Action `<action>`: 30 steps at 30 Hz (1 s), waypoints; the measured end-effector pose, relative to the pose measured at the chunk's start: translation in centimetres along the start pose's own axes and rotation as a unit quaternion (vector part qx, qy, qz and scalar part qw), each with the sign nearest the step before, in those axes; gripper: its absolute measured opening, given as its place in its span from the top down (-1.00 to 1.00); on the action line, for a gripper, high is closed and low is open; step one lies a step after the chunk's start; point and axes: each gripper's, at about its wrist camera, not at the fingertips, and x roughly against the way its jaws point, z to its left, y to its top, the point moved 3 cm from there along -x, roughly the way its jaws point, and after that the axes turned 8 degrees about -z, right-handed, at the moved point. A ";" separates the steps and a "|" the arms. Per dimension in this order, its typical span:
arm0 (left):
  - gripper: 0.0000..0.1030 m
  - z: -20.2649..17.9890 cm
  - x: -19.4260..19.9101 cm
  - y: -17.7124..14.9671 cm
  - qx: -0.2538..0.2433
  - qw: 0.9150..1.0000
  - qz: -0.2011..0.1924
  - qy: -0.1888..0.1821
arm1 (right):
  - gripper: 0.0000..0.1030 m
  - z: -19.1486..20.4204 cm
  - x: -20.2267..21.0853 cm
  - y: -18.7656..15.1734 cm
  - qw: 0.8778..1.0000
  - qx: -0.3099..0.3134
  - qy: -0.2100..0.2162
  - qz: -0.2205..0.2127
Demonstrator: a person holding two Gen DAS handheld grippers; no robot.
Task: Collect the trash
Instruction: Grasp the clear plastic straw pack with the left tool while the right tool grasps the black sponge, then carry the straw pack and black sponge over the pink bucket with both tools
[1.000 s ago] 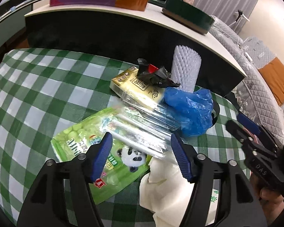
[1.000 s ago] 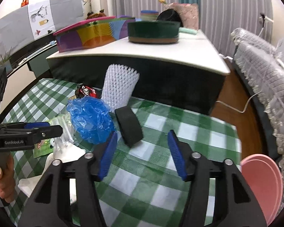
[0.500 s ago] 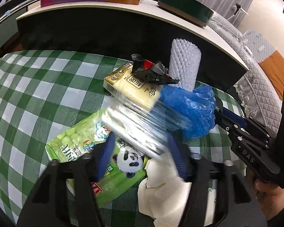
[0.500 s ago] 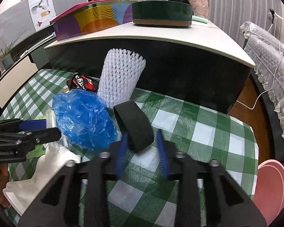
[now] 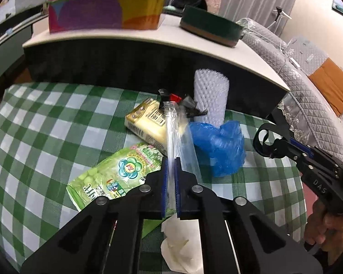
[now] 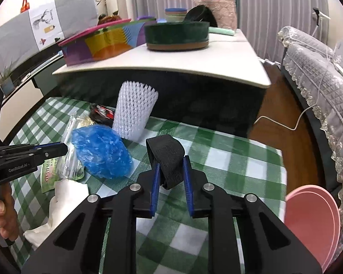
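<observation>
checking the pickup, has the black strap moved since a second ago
Yes. The black strap is off the checked cloth, held in the closing right tool, its top now nearer the white mesh sleeve.

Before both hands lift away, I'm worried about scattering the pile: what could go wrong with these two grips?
1. The left gripper pinches only a thin fold of the clear crinkly plastic wrapper; it may slip out, or drag the yellow paper packet beneath it.
2. The right gripper's jaws are closing on the black woven strap loop, which stands above the pads; it could slide free.
</observation>
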 end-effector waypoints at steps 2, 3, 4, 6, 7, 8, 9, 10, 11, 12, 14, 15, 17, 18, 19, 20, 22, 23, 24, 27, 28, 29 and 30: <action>0.90 -0.3 0.5 0.1 -0.010 1.000 -0.007 0.001 | 0.66 0.1 0.7 0.0 1.000 0.001 -0.001 -0.002; 0.90 -0.4 0.7 0.2 -0.014 1.000 -0.011 0.003 | 0.70 0.2 1.1 0.0 1.000 0.002 -0.002 -0.004; 0.90 -0.5 1.0 0.3 -0.017 1.000 -0.014 0.004 | 0.71 0.2 1.6 -0.1 1.000 0.004 -0.004 -0.005; 0.90 -0.6 1.4 0.4 -0.020 1.000 -0.021 0.007 | 0.72 0.2 2.6 0.0 1.000 0.004 -0.006 -0.010; 0.90 -0.6 1.7 0.5 -0.020 0.999 -0.024 0.007 | 0.73 0.1 3.2 0.0 1.000 0.002 -0.008 -0.013; 0.91 -0.6 1.9 0.5 -0.020 0.999 -0.027 0.007 | 0.74 0.1 3.6 0.0 1.000 0.000 -0.009 -0.015; 0.91 -0.7 2.2 0.6 -0.020 0.999 -0.030 0.007 | 0.75 0.1 4.2 0.0 1.000 -0.003 -0.011 -0.017; 0.90 -0.7 2.5 0.7 -0.021 0.999 -0.033 0.008 | 0.76 0.0 4.6 0.1 1.000 -0.004 -0.013 -0.020; 0.91 -0.8 2.8 0.8 -0.023 0.999 -0.037 0.008 | 0.78 -0.1 5.1 0.1 1.000 -0.005 -0.018 -0.024; 0.91 -0.9 3.1 0.8 -0.024 0.999 -0.042 0.008 | 0.78 -0.2 5.5 0.2 0.999 -0.006 -0.019 -0.026; 0.91 -1.3 4.0 1.0 -0.029 0.998 -0.054 0.007 | 0.78 -0.3 6.5 0.2 0.999 -0.008 -0.022 -0.031; 0.91 -1.4 4.4 1.0 -0.030 0.998 -0.059 0.007 | 0.78 -0.3 7.0 0.2 0.999 -0.007 -0.024 -0.033; 0.91 -1.6 5.2 1.2 -0.031 0.997 -0.069 0.004 | 0.78 -0.3 7.9 0.2 0.999 -0.005 -0.029 -0.039; 0.91 -1.6 5.6 1.2 -0.032 0.997 -0.072 0.003 | 0.78 -0.3 8.2 0.2 0.999 -0.004 -0.031 -0.041; 0.91 -1.7 5.9 1.1 -0.032 0.997 -0.075 0.002 | 0.78 -0.4 8.7 0.2 0.999 -0.004 -0.033 -0.043; 0.91 -1.8 6.2 1.0 -0.032 0.997 -0.077 0.001 | 0.78 -0.4 9.2 0.2 0.998 -0.004 -0.036 -0.046; 0.91 -1.9 6.5 1.0 -0.034 0.996 -0.080 -0.002 | 0.78 -0.5 9.9 0.0 0.998 -0.007 -0.040 -0.050; 0.91 -2.0 6.6 0.9 -0.035 0.996 -0.081 -0.003 | 0.78 -0.7 10.3 0.0 0.998 -0.010 -0.041 -0.052; 0.91 -2.1 6.7 0.8 -0.036 0.996 -0.082 -0.004 | 0.78 -0.7 10.6 -0.1 0.998 -0.012 -0.042 -0.053; 0.91 -2.5 7.1 0.7 -0.039 0.996 -0.085 -0.006 | 0.78 -1.1 11.9 -0.3 0.997 -0.017 -0.048 -0.061; 0.91 -2.7 7.2 0.6 -0.039 0.996 -0.086 -0.007 | 0.78 -1.3 12.4 -0.5 0.997 -0.019 -0.050 -0.063; 0.91 -2.8 7.3 0.5 -0.040 0.995 -0.087 -0.008 | 0.78 -1.4 12.8 -0.6 0.996 -0.020 -0.052 -0.065; 0.91 -3.1 7.5 0.5 -0.042 0.995 -0.089 -0.009 | 0.78 -1.6 13.1 -0.6 0.996 -0.021 -0.054 -0.067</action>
